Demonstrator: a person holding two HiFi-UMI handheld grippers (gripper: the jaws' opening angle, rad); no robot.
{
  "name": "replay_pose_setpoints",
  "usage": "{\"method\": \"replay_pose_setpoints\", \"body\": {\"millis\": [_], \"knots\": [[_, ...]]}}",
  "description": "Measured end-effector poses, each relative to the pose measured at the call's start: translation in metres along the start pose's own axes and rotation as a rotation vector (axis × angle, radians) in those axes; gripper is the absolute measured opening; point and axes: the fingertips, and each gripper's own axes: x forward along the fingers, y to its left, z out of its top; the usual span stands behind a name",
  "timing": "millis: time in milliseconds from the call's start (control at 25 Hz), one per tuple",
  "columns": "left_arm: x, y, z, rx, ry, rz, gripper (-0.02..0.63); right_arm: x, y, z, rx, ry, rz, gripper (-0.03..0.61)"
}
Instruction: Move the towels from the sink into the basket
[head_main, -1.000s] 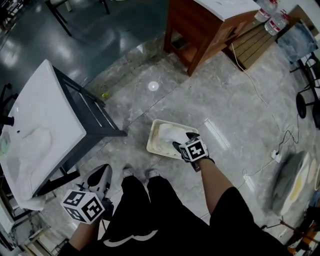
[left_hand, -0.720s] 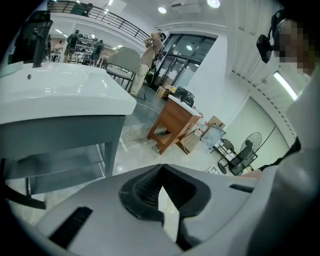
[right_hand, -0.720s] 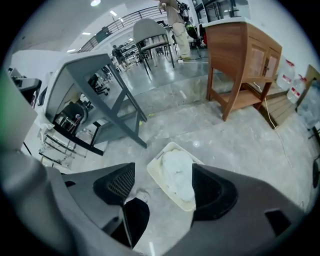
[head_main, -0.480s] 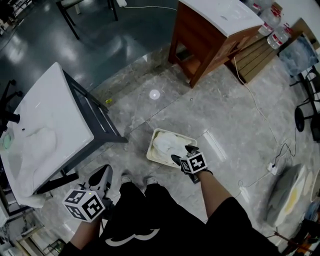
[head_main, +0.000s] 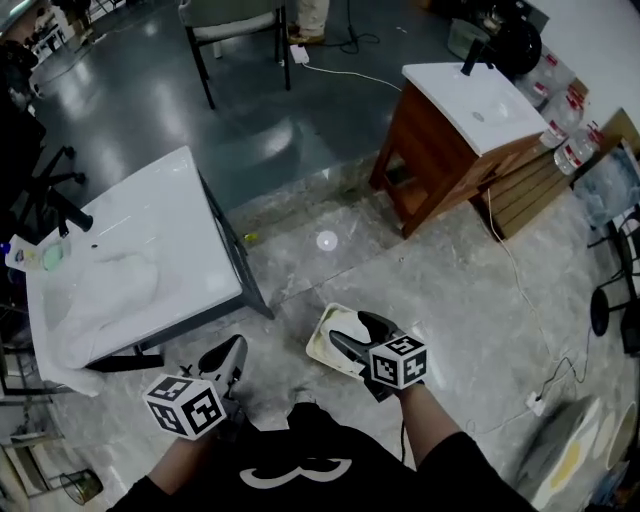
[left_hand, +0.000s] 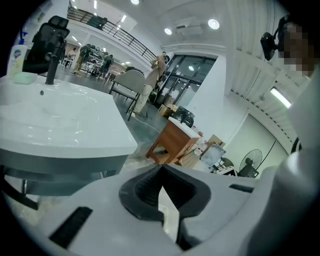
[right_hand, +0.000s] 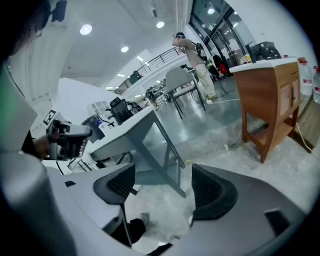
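A white sink (head_main: 190, 235) on a dark stand is at the left, and a pale towel (head_main: 122, 283) lies in its basin. On the floor in front of me is a cream basket (head_main: 319, 346) with a white towel (head_main: 347, 322) in it, partly hidden behind my right gripper (head_main: 358, 336). That gripper hangs just over the basket, jaws open with nothing between them. My left gripper (head_main: 230, 358) is low by my left leg, short of the sink's front edge, shut and empty. In the left gripper view the sink (left_hand: 60, 125) and its black tap (left_hand: 50, 70) lie ahead.
A wooden vanity (head_main: 450, 160) with a white basin stands at the back right, water bottles (head_main: 572, 142) beside it. A chair (head_main: 235, 25) stands at the back. A cable (head_main: 520, 290) runs over the marble floor on the right. A green item (head_main: 50, 256) sits on the sink's far edge.
My right gripper has come up off the towel in the basket and its jaws have spread. The head view has tilted up, so the sink and basket sit lower in it. The left gripper barely moved.
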Motion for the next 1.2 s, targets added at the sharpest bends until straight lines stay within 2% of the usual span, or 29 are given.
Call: {"method": "replay_pose_setpoints", "body": {"millis": [280, 480, 640, 840, 1040, 1200], "knots": [[-0.074, 0.026, 0.033, 0.014, -0.101, 0.028, 0.006, -0.005, 0.134, 0.092, -0.211, -0.129, 0.140, 0.334], [-0.148, 0.065, 0.055, 0.005, -0.197, 0.087, 0.006, 0.019, 0.254, 0.128, -0.351, -0.176, 0.272, 0.334], [-0.223, 0.111, 0.069, -0.009, -0.263, 0.154, 0.006, 0.055, 0.350, 0.139, -0.458, -0.160, 0.382, 0.334], [-0.317, 0.175, 0.075, 0.007, -0.330, 0.254, 0.006, 0.105, 0.451, 0.135, -0.543, -0.127, 0.484, 0.334], [-0.406, 0.241, 0.075, -0.011, -0.386, 0.385, 0.006, 0.150, 0.535, 0.128, -0.602, -0.073, 0.571, 0.334], [-0.454, 0.289, 0.070, -0.050, -0.423, 0.442, 0.006, 0.192, 0.581, 0.113, -0.656, -0.025, 0.608, 0.334]]}}
